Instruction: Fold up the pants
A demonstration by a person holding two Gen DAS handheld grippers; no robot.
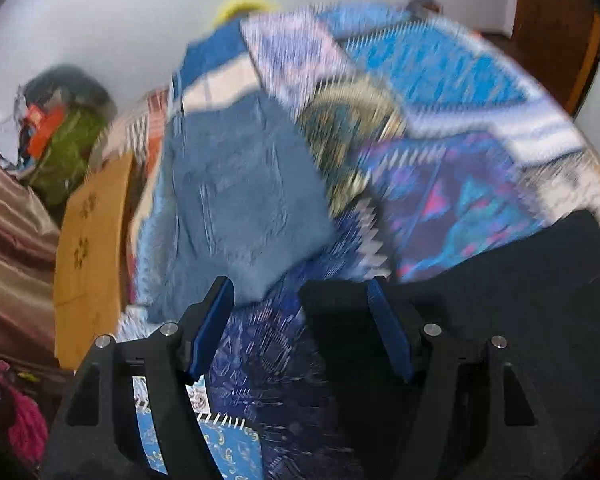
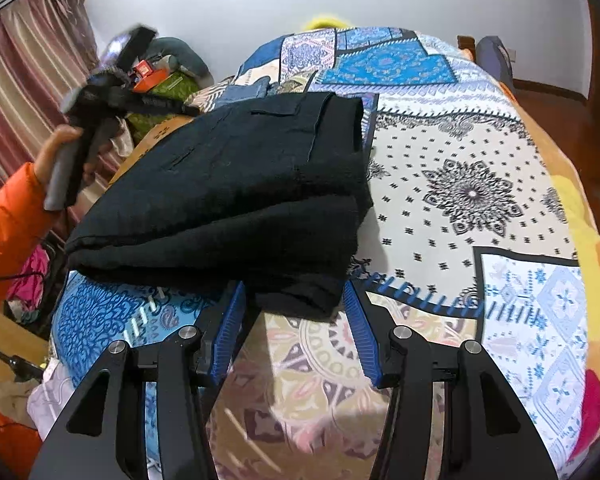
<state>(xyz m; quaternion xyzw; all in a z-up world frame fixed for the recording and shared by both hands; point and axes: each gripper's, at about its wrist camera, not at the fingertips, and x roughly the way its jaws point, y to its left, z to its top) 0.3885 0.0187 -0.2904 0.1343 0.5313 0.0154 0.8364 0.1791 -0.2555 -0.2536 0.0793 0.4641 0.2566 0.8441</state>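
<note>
Black pants: folded into a thick slab on the quilt, lying from about 9 to 12 o'clock of the right gripper; the near corner sags between its fingers.
Right fingers: apart, straddling that corner, pads seemingly not pressing on it.
Left gripper: fingers wide apart with nothing between them; held up in a hand at 9 o'clock, clear of the pants.
Risk, top fold: the heavy layers could slide or spring open if the corner is tugged sideways.
Risk, grip: pinching only the lowest layer would probably drag the stack askew.
Risk, neighbour: folded jeans lie just beyond, so a careless left swing might nudge them.
Cloth: pants matte, dense, with soft rounded edges.
Quilt: smooth printed patchwork, slightly slick-looking.
</note>
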